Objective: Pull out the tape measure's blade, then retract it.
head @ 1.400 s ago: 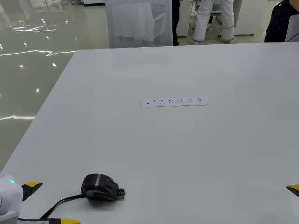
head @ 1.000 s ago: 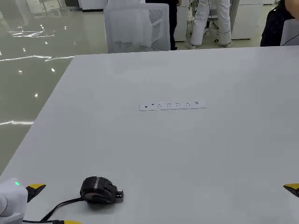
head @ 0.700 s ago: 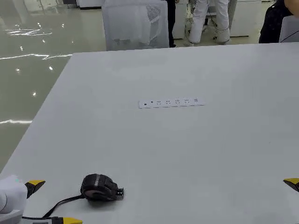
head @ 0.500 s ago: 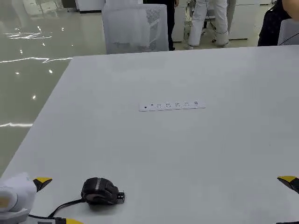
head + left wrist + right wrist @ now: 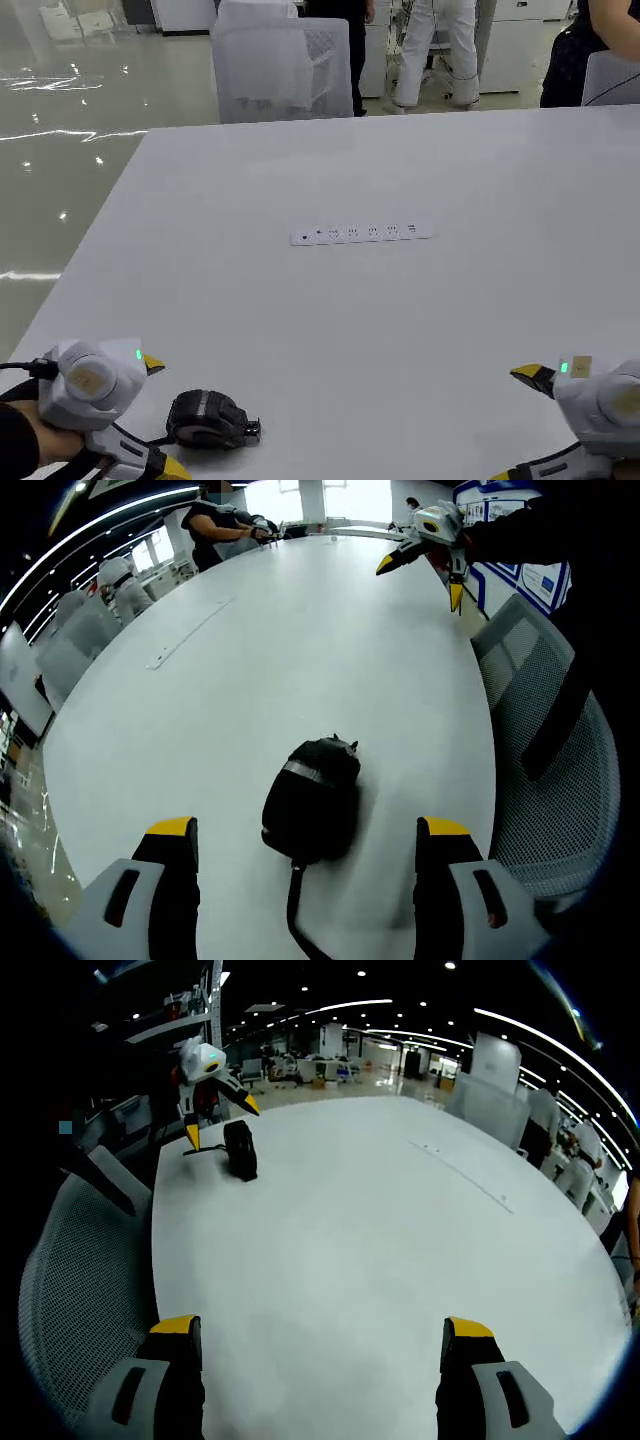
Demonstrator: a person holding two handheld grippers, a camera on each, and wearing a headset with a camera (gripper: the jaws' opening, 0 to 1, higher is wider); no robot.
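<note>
A black tape measure [image 5: 210,419] lies on the white table [image 5: 400,320] near its front left corner, blade in, with a black strap [image 5: 293,910] trailing back toward me. My left gripper [image 5: 162,415] stands open just left of it. In the left gripper view the tape measure [image 5: 312,798] sits with its rear part between the yellow-tipped jaws of that gripper [image 5: 307,828], touching neither. My right gripper [image 5: 512,425] is open at the front right, far from the tape measure [image 5: 240,1148], with bare table between its jaws [image 5: 322,1327].
A white power strip [image 5: 360,233] is set into the table's middle. A white chair [image 5: 280,60] stands at the far edge, with people behind it. A grey mesh chair [image 5: 540,730] is by the near edge. The glossy floor [image 5: 60,150] lies to the left.
Both grippers have come further into the head view. The left one has closed in on the tape measure, which has stayed put. The camera has tilted a little.
</note>
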